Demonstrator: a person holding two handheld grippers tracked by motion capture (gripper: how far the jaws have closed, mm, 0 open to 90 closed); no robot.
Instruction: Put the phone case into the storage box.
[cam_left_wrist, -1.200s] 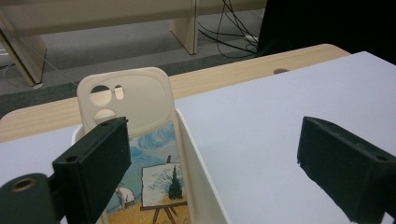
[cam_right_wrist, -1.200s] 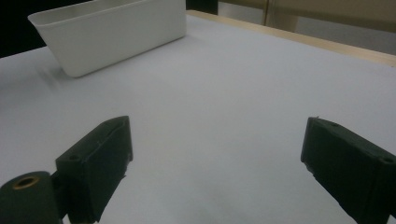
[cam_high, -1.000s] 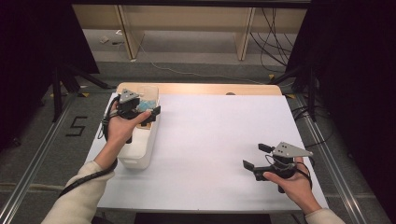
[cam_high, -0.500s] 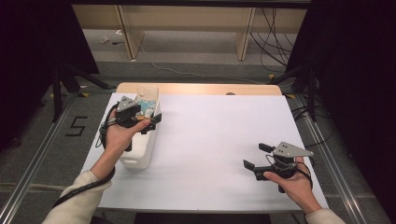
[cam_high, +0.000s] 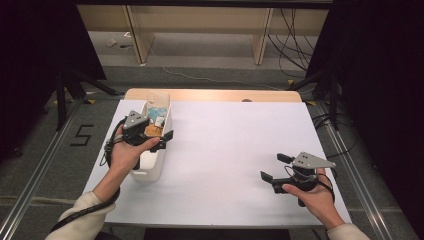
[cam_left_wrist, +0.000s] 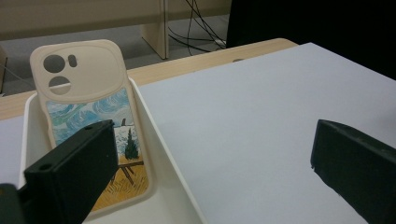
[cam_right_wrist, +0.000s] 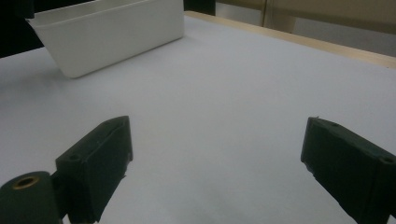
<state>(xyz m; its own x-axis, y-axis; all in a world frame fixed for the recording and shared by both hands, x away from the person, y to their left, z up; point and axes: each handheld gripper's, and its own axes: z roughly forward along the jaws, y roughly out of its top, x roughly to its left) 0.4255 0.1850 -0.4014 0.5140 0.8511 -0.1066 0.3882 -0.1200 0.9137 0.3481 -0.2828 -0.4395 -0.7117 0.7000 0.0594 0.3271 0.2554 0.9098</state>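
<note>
White tabletop (cam_high: 235, 150) lies under both tools. Left gripper (cam_high: 159, 140), jaws spread and empty, has drawn back toward the near end of the white bin (cam_high: 150, 170), where the phone case (cam_left_wrist: 91, 126) leans at the far left. Right gripper (cam_high: 274, 167) waits released, near right; a grasp looks next.

Past my white table top (cam_high: 230, 145) there's a wooden strip along the far edge (cam_high: 215, 94). Behind that, loose black cables (cam_high: 292, 37) on the grey floor, plus a "5" marked down there (cam_high: 82, 135).
</note>
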